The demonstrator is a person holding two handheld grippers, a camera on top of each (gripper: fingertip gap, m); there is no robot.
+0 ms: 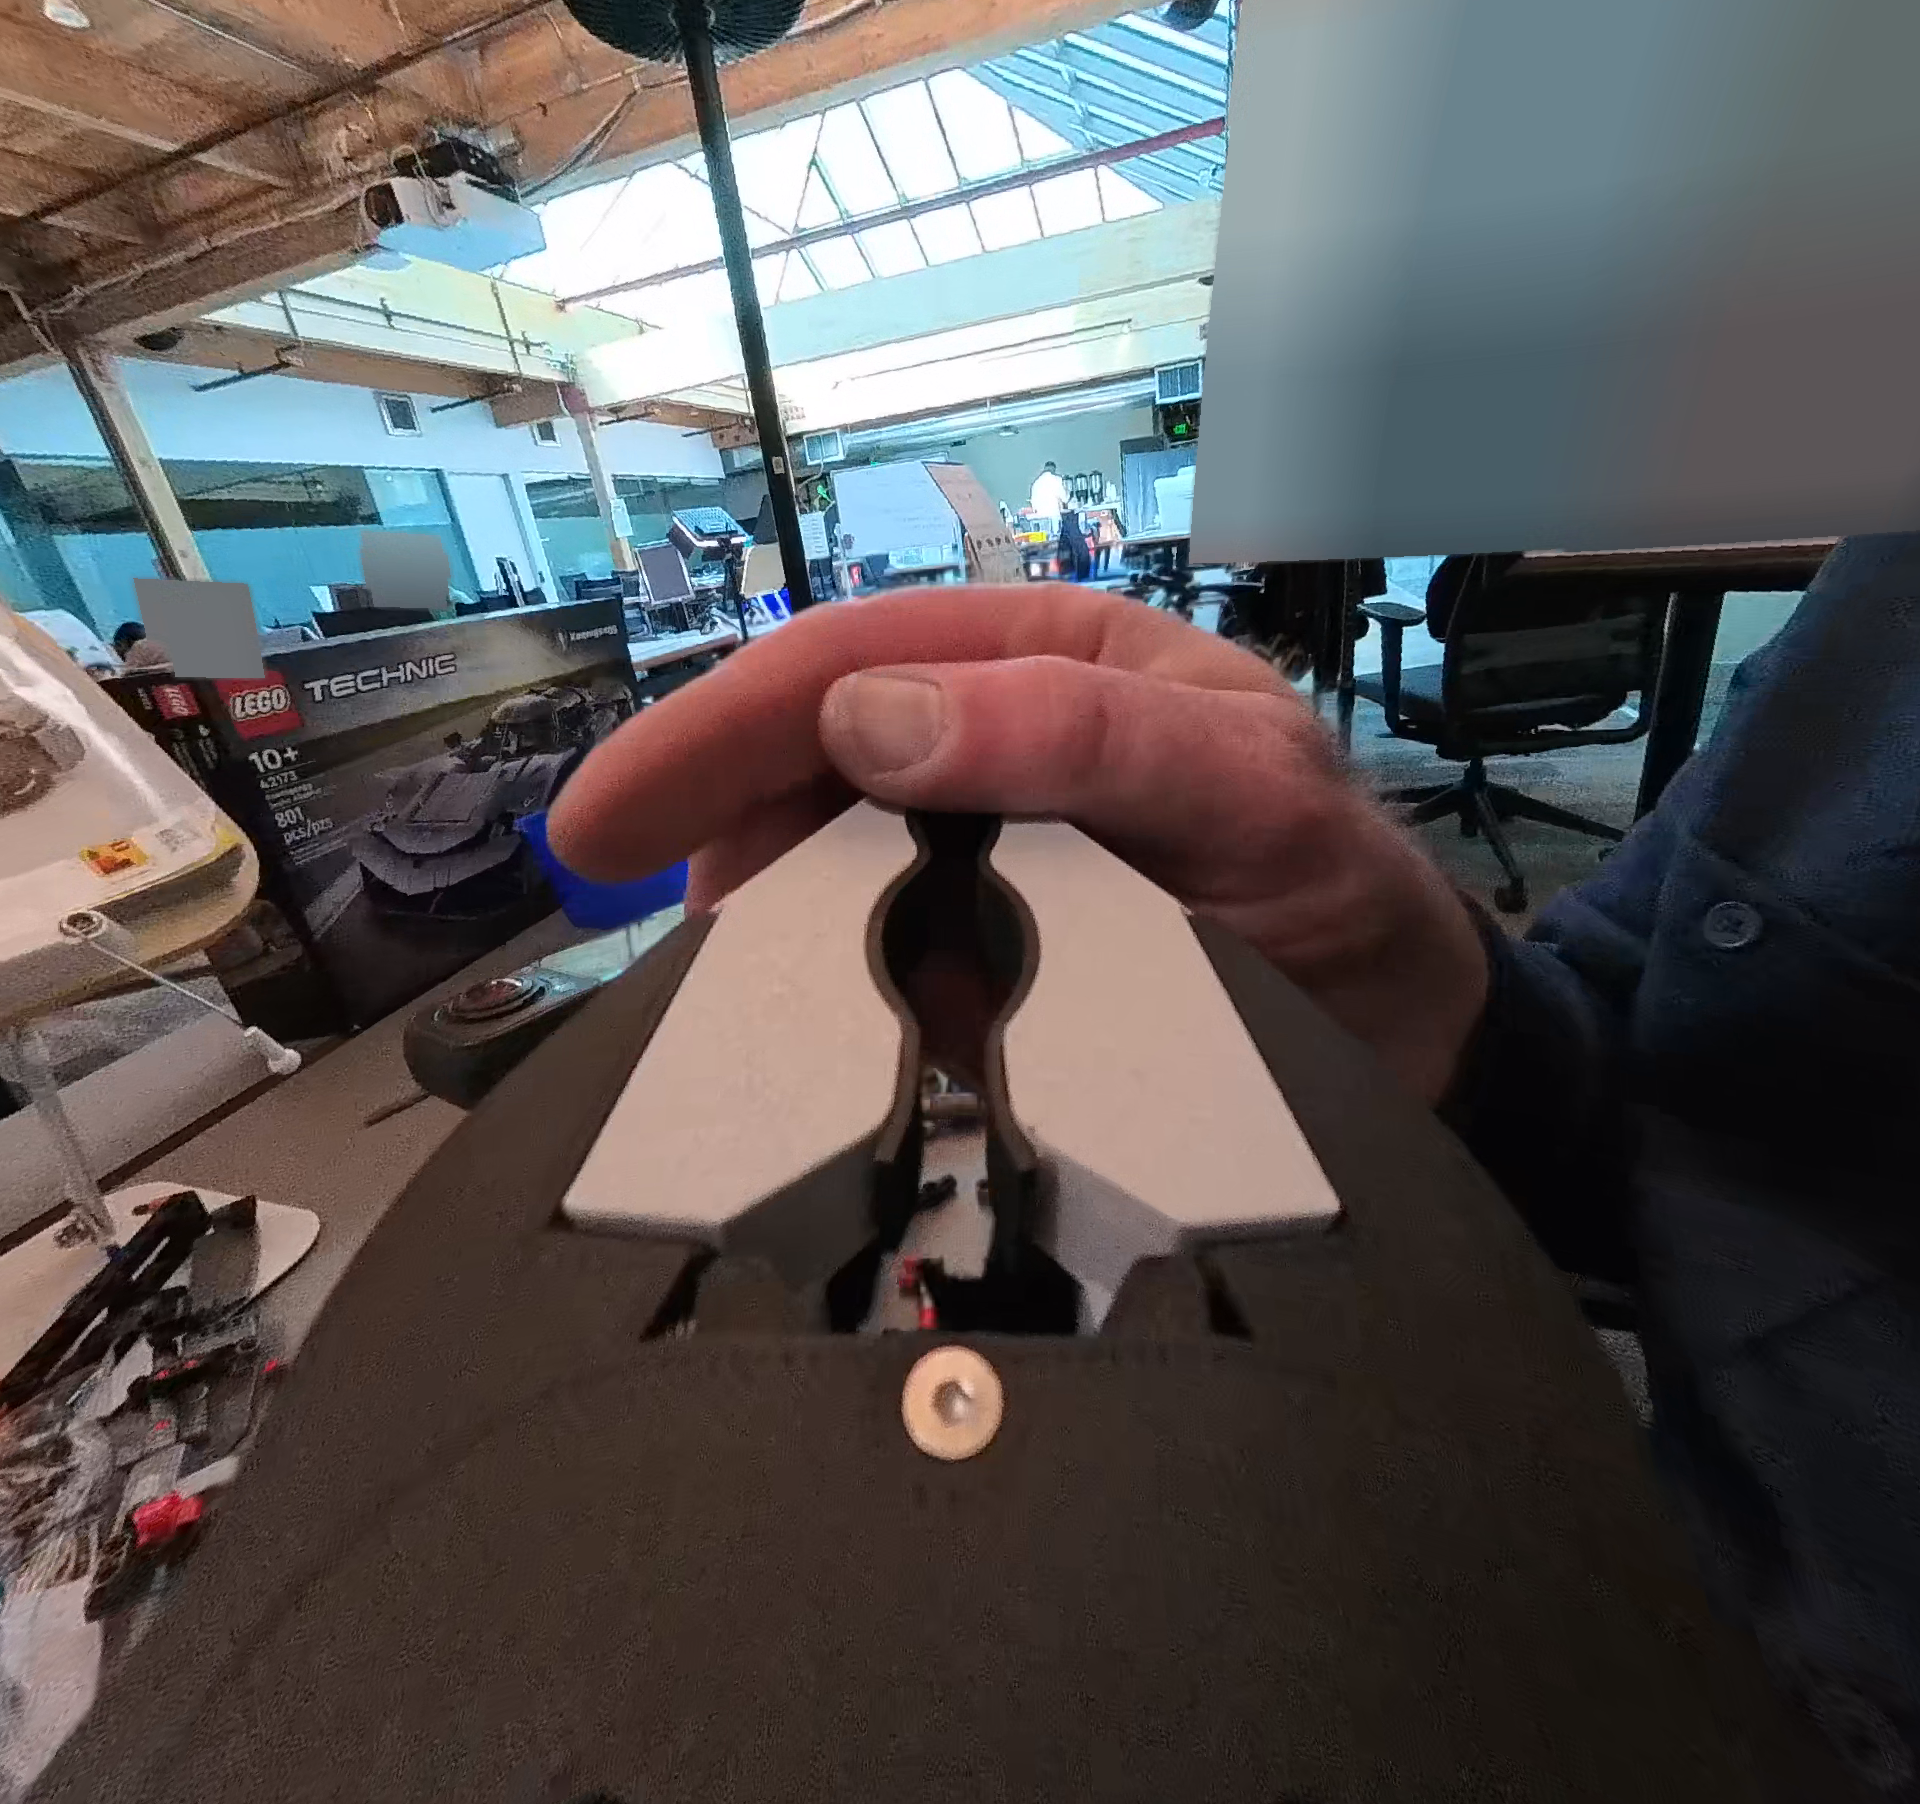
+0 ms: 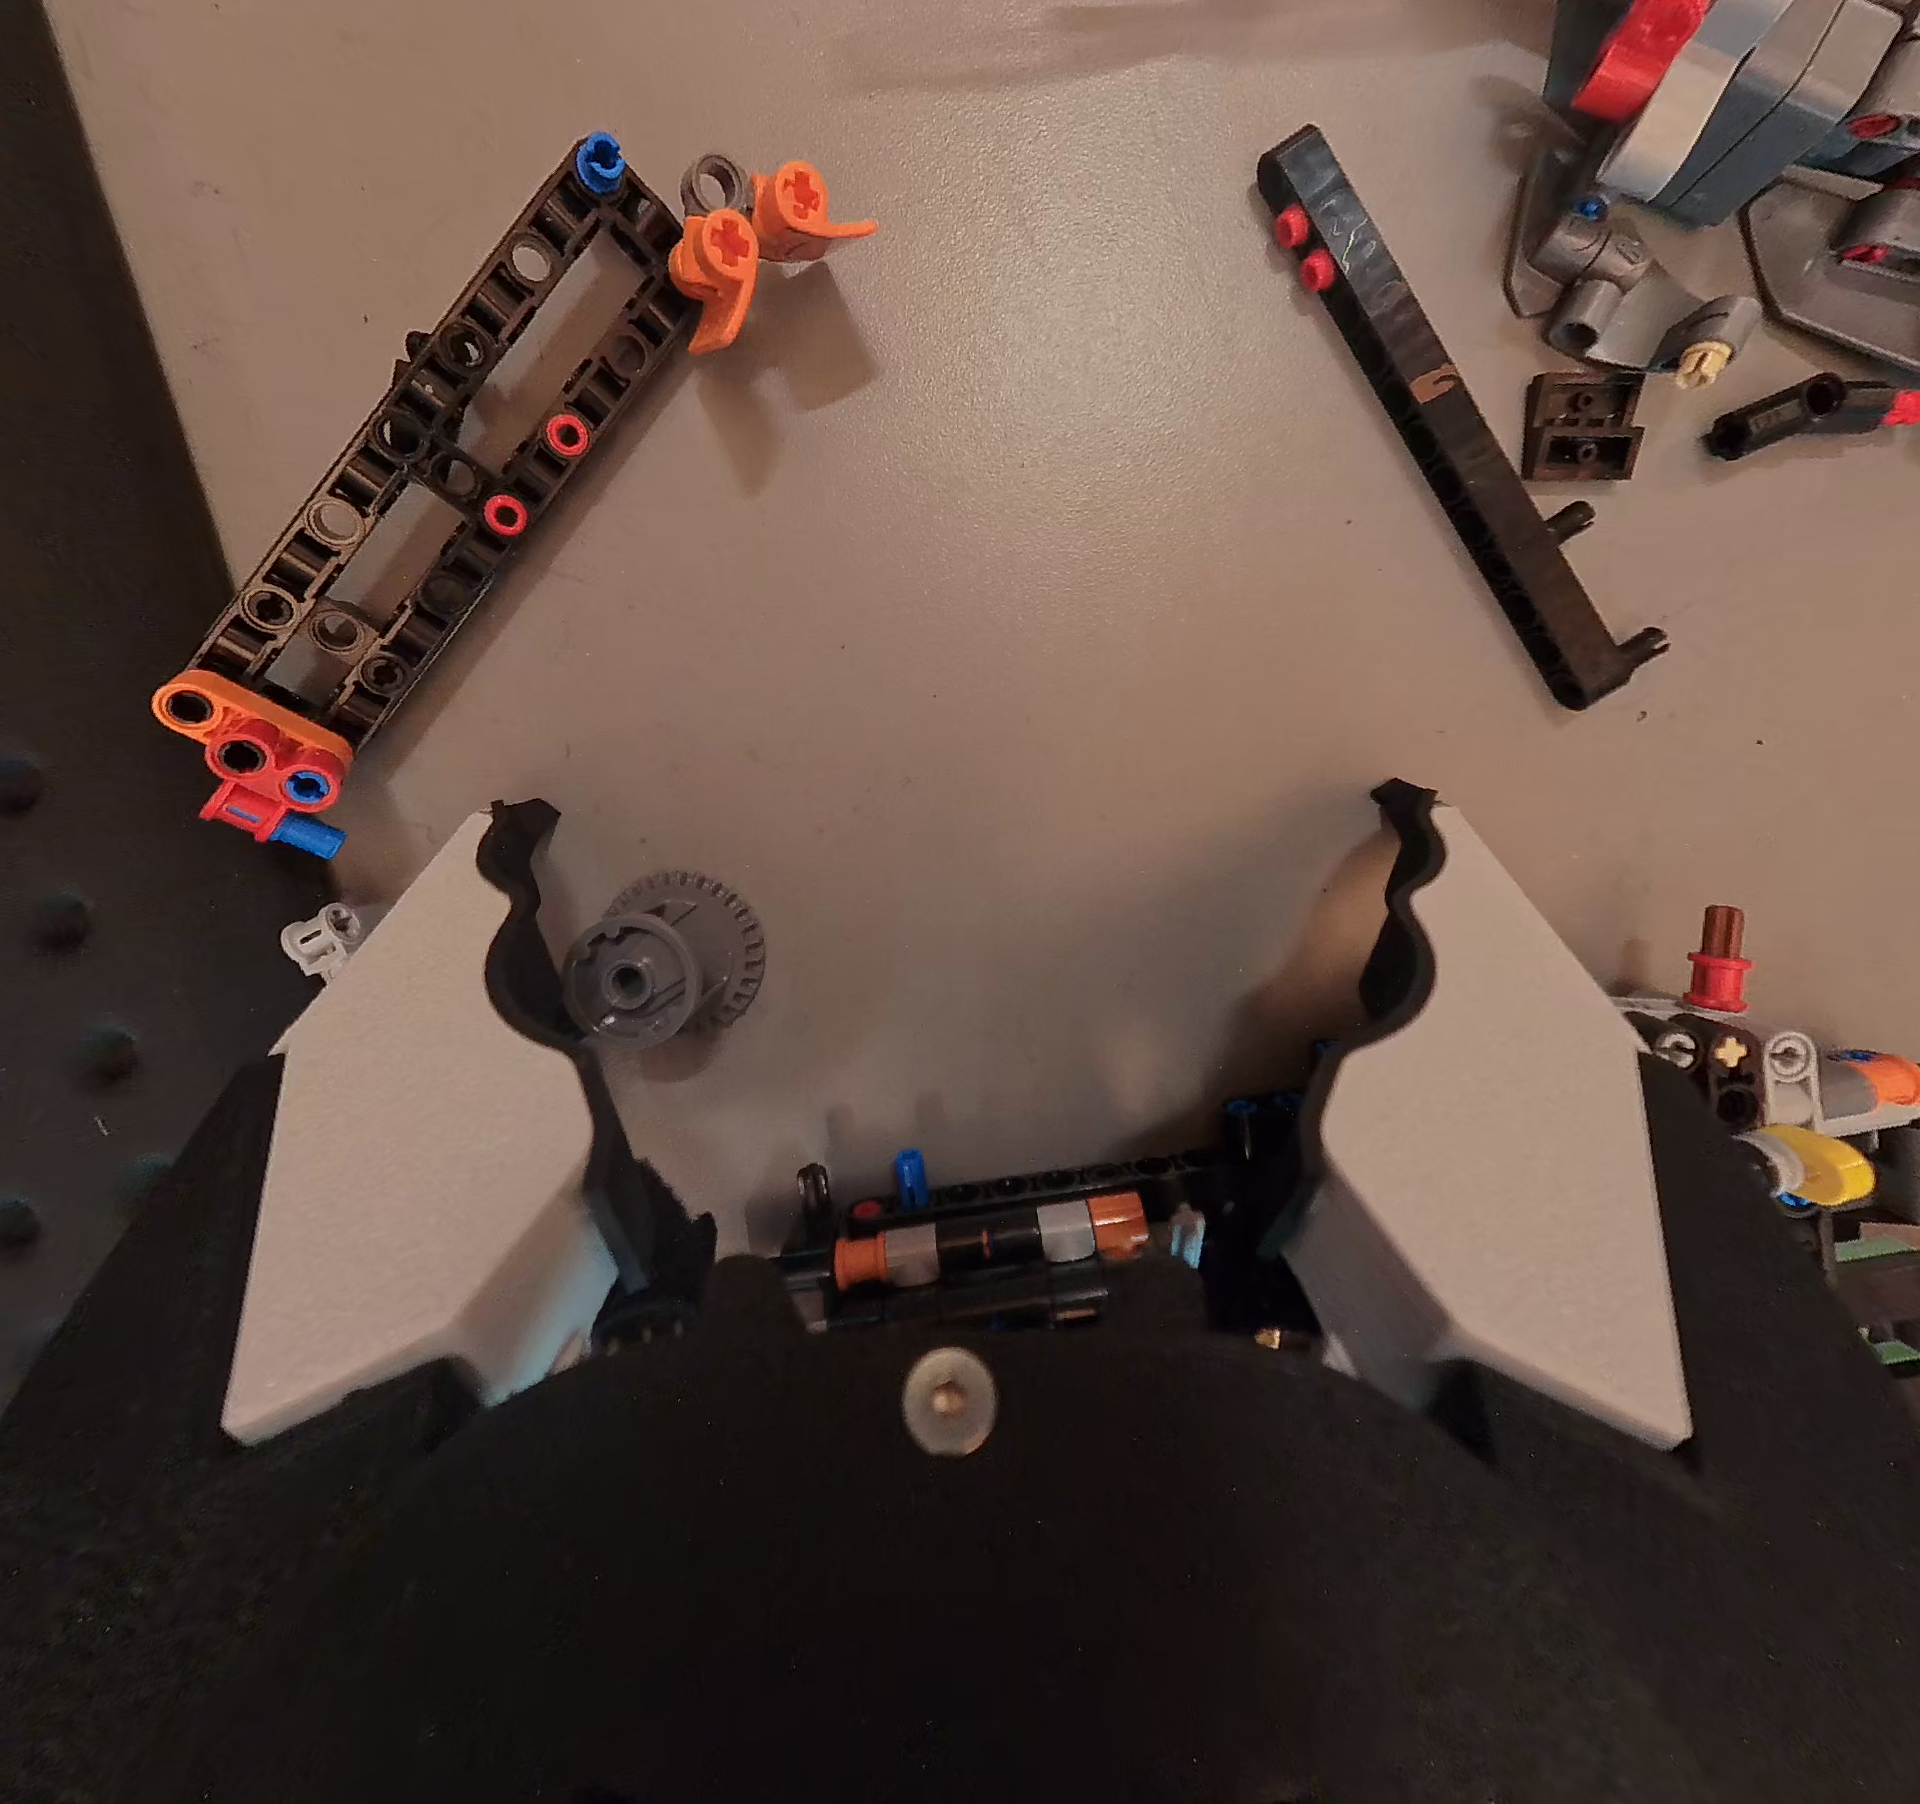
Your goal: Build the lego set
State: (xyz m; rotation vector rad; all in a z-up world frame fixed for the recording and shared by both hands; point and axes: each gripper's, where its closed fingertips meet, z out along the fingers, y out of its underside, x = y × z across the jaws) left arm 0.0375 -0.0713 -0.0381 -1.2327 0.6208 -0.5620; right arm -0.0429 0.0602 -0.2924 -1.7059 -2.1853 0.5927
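On my right wrist view the lego pieces lie spread over a beige tabletop (image 2: 987, 507). A long black beam frame with red and blue pins (image 2: 436, 445) lies slanted at upper left, an orange and red connector cluster (image 2: 249, 746) at its lower end. Two orange curved connectors with a small grey one (image 2: 758, 237) touch its upper end. A long black beam with two red pins (image 2: 1444, 414) lies slanted at upper right, well apart from the frame. Beyond it, in the top right corner, I see a grey partly built assembly with a red piece (image 2: 1745, 61). A dark grey round gear piece (image 2: 655, 965) stands just beside the inner edge of one finger of my right gripper (image 2: 961, 809). That gripper is spread wide over the table and holds nothing. Between its finger roots lies a black beam assembly with orange and grey sleeves (image 2: 997, 1235).

On my left wrist view the left gripper (image 1: 951, 819) points up into the room, its white fingers (image 1: 790, 1006) drawn together with only a narrow slot between them. A bare hand (image 1: 1039, 778) closes over the tips, so I cannot tell whether anything is pinched there. A small blue piece (image 1: 603, 881) shows just behind the hand's fingers. A dark lego box (image 1: 416, 798) stands on the table behind, and a blurred dark build with red bits (image 1: 135, 1391) lies at lower left.
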